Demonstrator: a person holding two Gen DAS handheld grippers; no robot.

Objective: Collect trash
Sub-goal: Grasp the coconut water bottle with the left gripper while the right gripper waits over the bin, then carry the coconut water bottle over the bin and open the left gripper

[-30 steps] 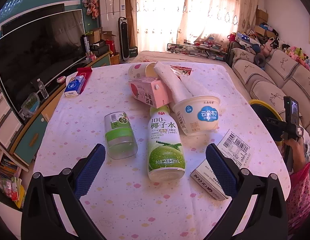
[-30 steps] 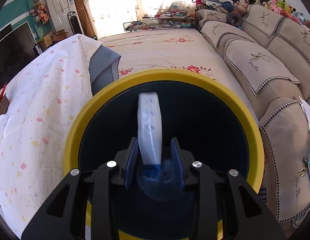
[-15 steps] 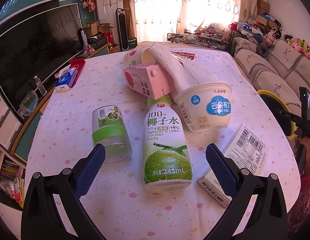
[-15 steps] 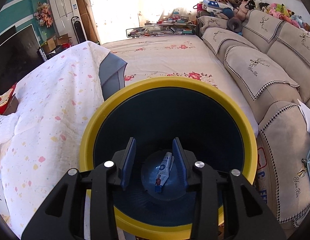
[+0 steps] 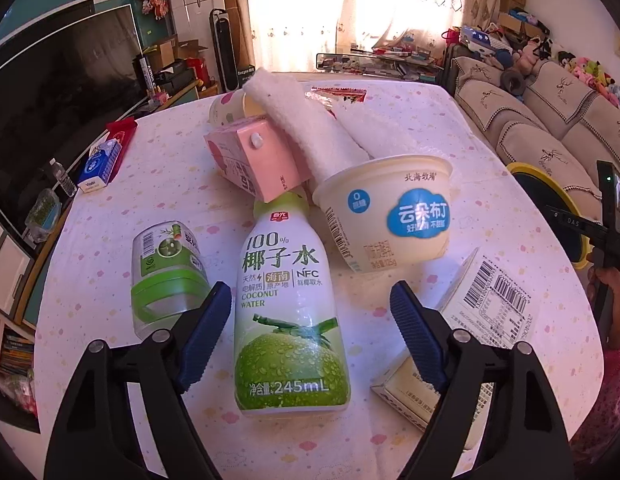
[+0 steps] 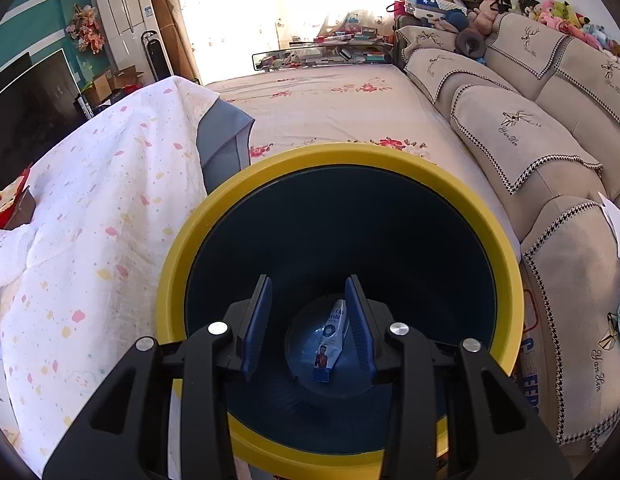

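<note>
Since a second ago your left gripper (image 5: 310, 322) has dropped in over the coconut water bottle (image 5: 289, 316), which now fills more of the left wrist view, and the blue-and-white wrapper (image 6: 332, 338) that stood between the right pads has fallen to the bin floor. Left jaws: closing, bottle lying between the pads, a gap showing on each side, no contact yet. Right gripper (image 6: 307, 326): jaws parted narrowly, nothing in them, hanging over the mouth of the yellow-rimmed bin (image 6: 510, 280) beside the table. Step in hand, as I read it: drop just done on your right, next pick under way on your left. Table (image 5: 121, 420) load remaining: the bottle lying on its side, neck pointing away from you and tucked under the pink carton (image 5: 255, 160); clear green-banded jar (image 5: 167, 276) just beside the left pad; yogurt cup (image 5: 384, 210) on its side beyond the right pad; cream barcode box (image 5: 478, 320) close to that pad. Next move calls for you to finish the squeeze across the bottle's body, keeping the left pad off the jar and the right pad off the box, then draw the bottle back toward you before lifting, since the carton seems to rest on its cap and may tumble.
</note>
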